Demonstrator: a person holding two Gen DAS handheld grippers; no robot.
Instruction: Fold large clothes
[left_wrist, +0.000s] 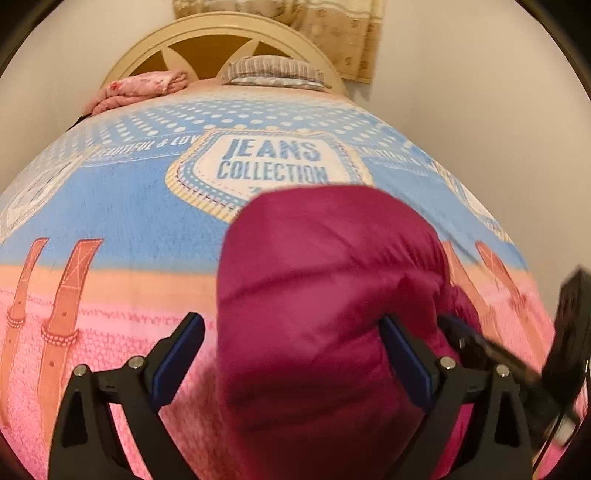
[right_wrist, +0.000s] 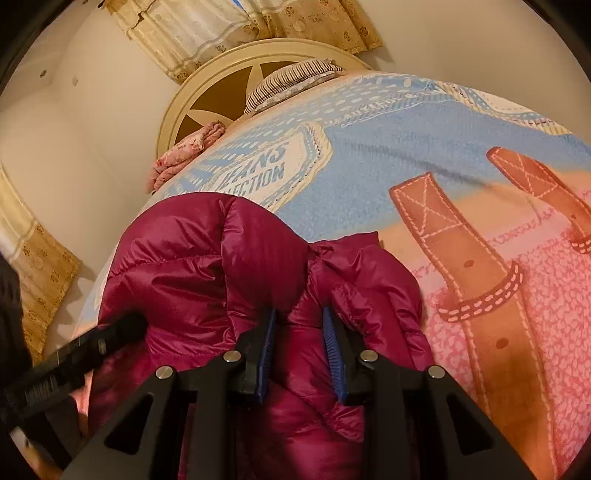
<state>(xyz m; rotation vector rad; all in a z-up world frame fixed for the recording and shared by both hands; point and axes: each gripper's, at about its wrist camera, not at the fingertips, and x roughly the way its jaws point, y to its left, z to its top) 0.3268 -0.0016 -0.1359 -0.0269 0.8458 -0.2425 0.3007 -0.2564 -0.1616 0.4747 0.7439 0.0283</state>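
A magenta puffer jacket (left_wrist: 325, 277) lies bunched on the bed's near end. In the left wrist view its folded bulk rises between the fingers of my left gripper (left_wrist: 291, 319), which stands wide open. The left pad (left_wrist: 184, 350) is clear of the fabric; the right one sits against it. In the right wrist view the jacket (right_wrist: 177, 266) spreads out ahead, and my right gripper (right_wrist: 300, 314) is shut on a fold of it, magenta fabric pinched between the blue pads. The left gripper's black finger (right_wrist: 92, 343) reaches into the jacket from the left.
The bed wears a blue, orange and pink blanket (left_wrist: 129, 221) printed "JEANS COLLECTION". At its head are a cream headboard (left_wrist: 221, 37), a striped pillow (left_wrist: 273, 70) and a folded pink cloth (left_wrist: 140, 88). Patterned curtains (right_wrist: 258, 22) hang behind. A pale wall flanks the bed.
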